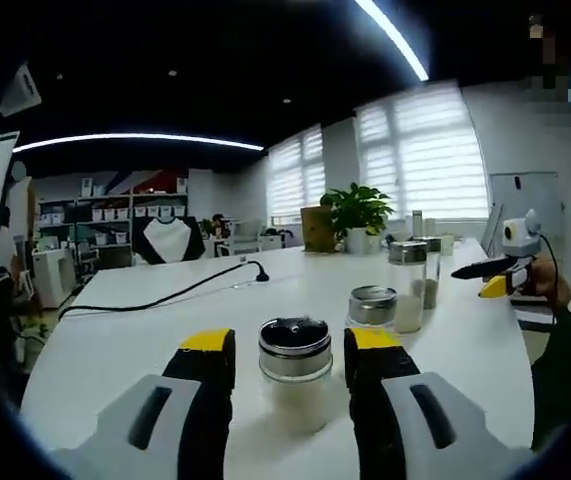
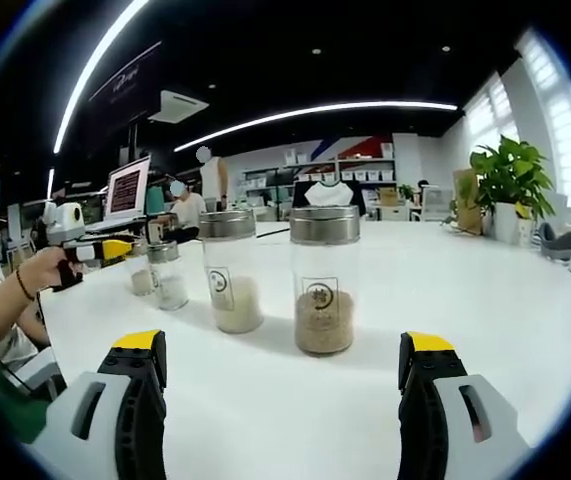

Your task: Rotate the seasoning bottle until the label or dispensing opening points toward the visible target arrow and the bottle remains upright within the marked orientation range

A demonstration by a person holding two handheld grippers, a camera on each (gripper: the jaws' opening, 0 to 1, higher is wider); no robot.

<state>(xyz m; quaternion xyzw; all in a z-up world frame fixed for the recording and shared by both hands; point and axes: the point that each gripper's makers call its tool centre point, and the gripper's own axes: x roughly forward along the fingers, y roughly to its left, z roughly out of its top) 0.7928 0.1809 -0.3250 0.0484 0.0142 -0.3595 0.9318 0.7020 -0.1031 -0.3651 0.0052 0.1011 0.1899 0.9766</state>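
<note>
- Left gripper view: the left gripper stands over the white bench, its yellow-tipped fingers spread apart on either side of a short seasoning bottle.
- The bottle stands upright on the bench with a metal lid and white contents; the fingers sit just beside its sides, and I cannot tell whether they touch the glass.
- Behind it stand a second short jar and a tall jar, with a black cable lying across the bench to the left.
- The right gripper shows at the right edge, held in a hand.
- Right gripper view: the right gripper has its fingers wide apart and holds nothing.
- Ahead stand a tall jar of brown grains and a tall jar of white grains, both upright, near each other.
- Further left, the seasoning bottle stands beside the left gripper.
- A potted plant stands at the right.
</note>
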